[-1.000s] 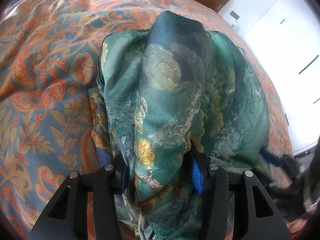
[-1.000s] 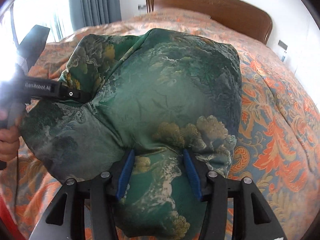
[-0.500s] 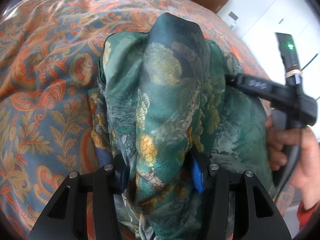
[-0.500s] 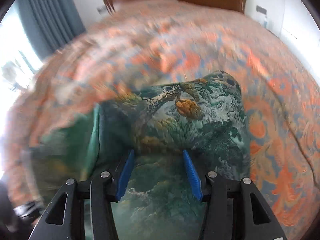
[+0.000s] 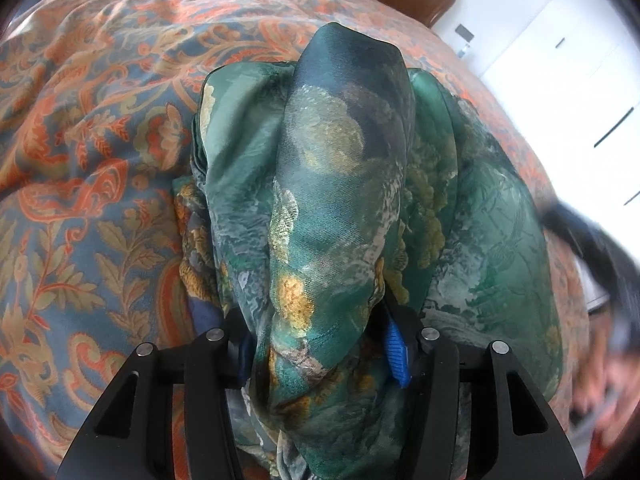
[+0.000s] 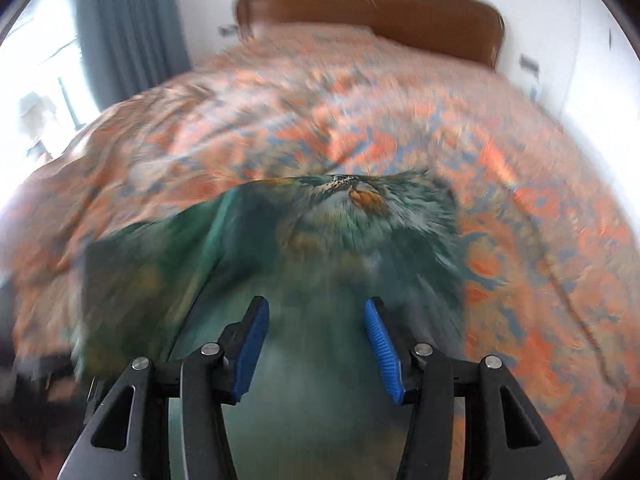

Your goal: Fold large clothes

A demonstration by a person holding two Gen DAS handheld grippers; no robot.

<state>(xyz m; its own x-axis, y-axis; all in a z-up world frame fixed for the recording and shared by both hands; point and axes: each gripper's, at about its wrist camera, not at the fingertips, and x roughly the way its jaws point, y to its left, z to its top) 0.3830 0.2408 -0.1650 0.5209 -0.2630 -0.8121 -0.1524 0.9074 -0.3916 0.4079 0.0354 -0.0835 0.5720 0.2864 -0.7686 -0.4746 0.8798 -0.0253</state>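
Note:
A large green silky garment [image 5: 344,184] with a gold and grey landscape print lies bunched on the bed. A thick fold of it runs between the fingers of my left gripper [image 5: 320,344], which is closed on the cloth; its blue right pad [image 5: 394,354] shows beside the fold. In the right wrist view the same garment [image 6: 328,248] lies below and ahead, blurred by motion. My right gripper [image 6: 316,344] is open, its blue pads [image 6: 380,344] wide apart with nothing between them. The right gripper and hand show as a dark blur in the left wrist view [image 5: 600,256].
The bed is covered by an orange and blue floral bedspread [image 5: 88,128], also seen in the right wrist view [image 6: 520,200]. A brown wooden headboard [image 6: 368,16] stands at the far end. Blue curtains [image 6: 128,40] hang at the left, white cupboards [image 5: 560,60] at the right.
My right gripper has let go of the garment and pulled back fast; the cloth has dropped onto the bed. My left gripper has kept its hold and barely moved.

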